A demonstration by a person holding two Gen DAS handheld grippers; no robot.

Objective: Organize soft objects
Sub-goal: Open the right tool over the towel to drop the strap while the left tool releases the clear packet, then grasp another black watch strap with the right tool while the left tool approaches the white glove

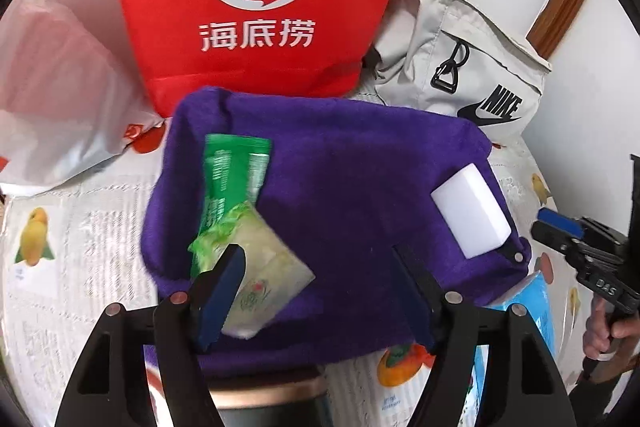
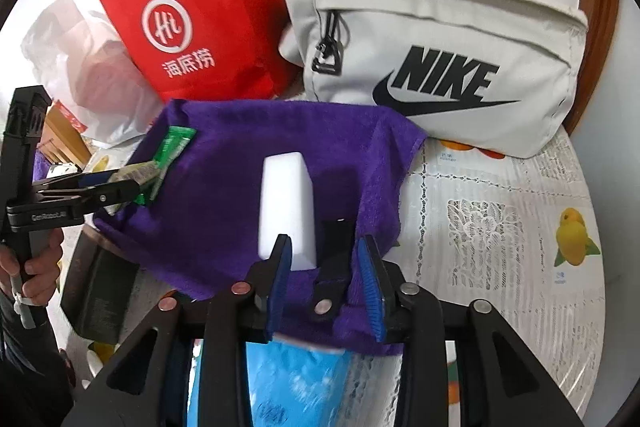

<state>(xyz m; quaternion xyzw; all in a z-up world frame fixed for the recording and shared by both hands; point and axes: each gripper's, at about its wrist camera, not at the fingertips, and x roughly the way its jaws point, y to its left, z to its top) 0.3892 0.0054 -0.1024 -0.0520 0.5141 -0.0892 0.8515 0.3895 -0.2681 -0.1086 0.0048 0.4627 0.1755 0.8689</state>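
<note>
The white sponge block (image 2: 286, 207) is seen lying on the purple towel (image 2: 240, 163) directly ahead of the right tool (image 2: 325, 287), its long axis running along the tool's pointing line, its near end just at the left pad; the jaws are parted and nothing is pinched. The right tool is angled steeply downward over the desk (image 2: 500, 227). The left tool (image 1: 320, 291) is spread wide, the pale sachet (image 1: 264, 267) lying loose against its left pad beside the green packet (image 1: 232, 179), further from the block
</note>
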